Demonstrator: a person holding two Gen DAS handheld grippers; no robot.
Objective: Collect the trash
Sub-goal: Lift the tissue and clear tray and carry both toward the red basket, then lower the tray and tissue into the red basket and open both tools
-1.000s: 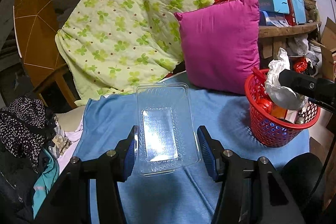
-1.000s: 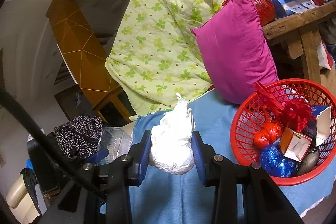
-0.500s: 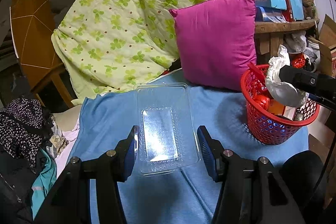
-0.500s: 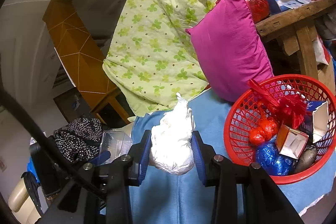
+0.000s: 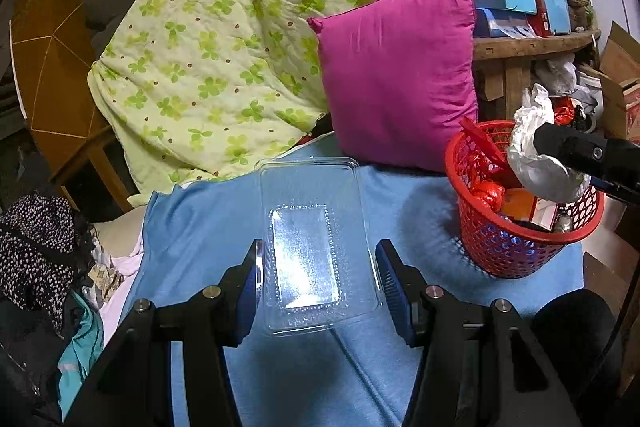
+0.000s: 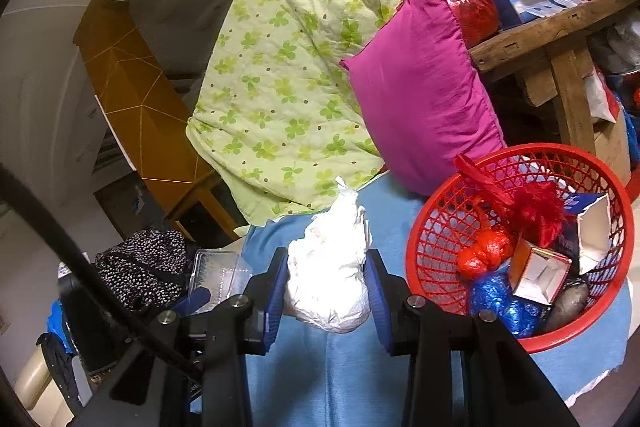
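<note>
1. White, crinkled plastic bag (image 6: 328, 275), lumpy and knotted to a peak at the top, clenched between the blue ribbed pads of the right gripper (image 6: 326, 297); held above the blue cloth (image 6: 340, 379), just left of the basket in the right wrist view.
2. Clear, rigid plastic tray (image 5: 316, 247), rectangular with rounded corners and a raised flat panel, grasped at both long edges by the left gripper (image 5: 320, 279), near end between the pads, far end jutting forward over the cloth.
3. Red plastic basket (image 6: 436, 227), round, lattice-walled, standing on the cloth; already filled with a red crumpled bag, shiny blue foil, and opened small cardboard boxes.
4. Magenta pillow (image 5: 400, 79), smooth and square, leaning upright behind basket and tray.
5. Pale green quilt (image 5: 224, 59), stitched, clover-printed, draped in folds beside the pillow.
</note>
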